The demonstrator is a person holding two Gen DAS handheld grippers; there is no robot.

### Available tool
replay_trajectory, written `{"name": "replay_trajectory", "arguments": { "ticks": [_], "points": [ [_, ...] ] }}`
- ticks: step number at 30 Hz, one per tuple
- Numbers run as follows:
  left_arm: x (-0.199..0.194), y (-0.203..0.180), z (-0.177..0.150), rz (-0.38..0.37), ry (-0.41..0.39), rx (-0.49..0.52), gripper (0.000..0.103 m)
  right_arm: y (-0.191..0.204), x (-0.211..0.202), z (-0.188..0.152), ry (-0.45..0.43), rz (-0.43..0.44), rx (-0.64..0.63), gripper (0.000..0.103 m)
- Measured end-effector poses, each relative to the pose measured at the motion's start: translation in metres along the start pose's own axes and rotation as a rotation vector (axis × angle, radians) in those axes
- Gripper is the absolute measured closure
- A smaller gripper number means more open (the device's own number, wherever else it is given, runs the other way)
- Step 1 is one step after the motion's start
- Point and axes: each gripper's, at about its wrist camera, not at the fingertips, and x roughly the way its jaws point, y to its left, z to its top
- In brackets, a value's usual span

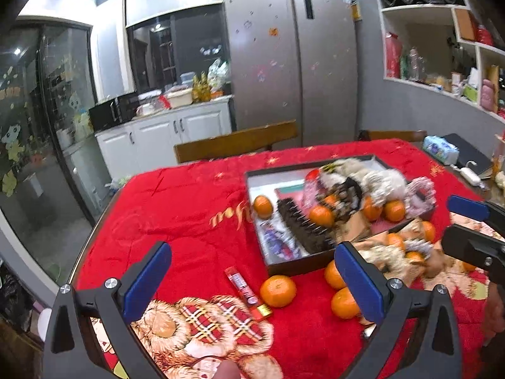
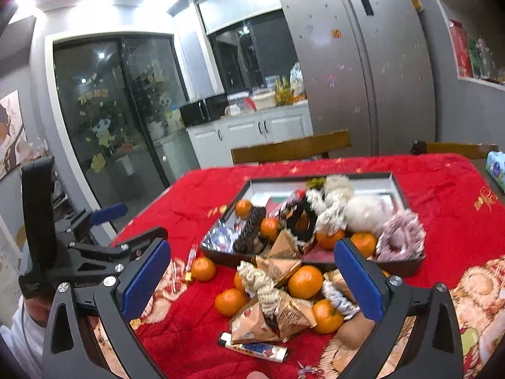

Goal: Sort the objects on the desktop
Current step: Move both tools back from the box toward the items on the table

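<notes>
Sorting barely half done: my left claw (image 1: 252, 284) and right claw (image 2: 252, 281) both hang spread and empty above the red surface (image 1: 195, 208), where tangerines (image 2: 305, 281), paper packets (image 2: 271, 319) and a lighter (image 2: 252, 347) lie outside the crowded tray (image 2: 315, 178)

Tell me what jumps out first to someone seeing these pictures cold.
The bright red tablecloth dominates, and on it a dark tray is heaped with oranges, fluffy hair ties and a black comb. More oranges and brown paper packets spill in front of the tray, between the open right gripper fingers. A silver fridge stands behind.
</notes>
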Motion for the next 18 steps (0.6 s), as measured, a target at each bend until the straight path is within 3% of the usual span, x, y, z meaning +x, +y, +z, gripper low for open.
{"name": "replay_trajectory", "arguments": {
  "ticks": [12, 18],
  "points": [
    [0.070, 0.015, -0.028, 0.029, 0.192, -0.039, 0.000, -0.014, 0.033, -0.022, 0.093, 0.006, 0.034, 0.000],
    [0.083, 0.012, -0.041, 0.043, 0.228, -0.032, 0.000, -0.017, 0.043, -0.031, 0.132, 0.004, 0.045, 0.000]
  ]
}}
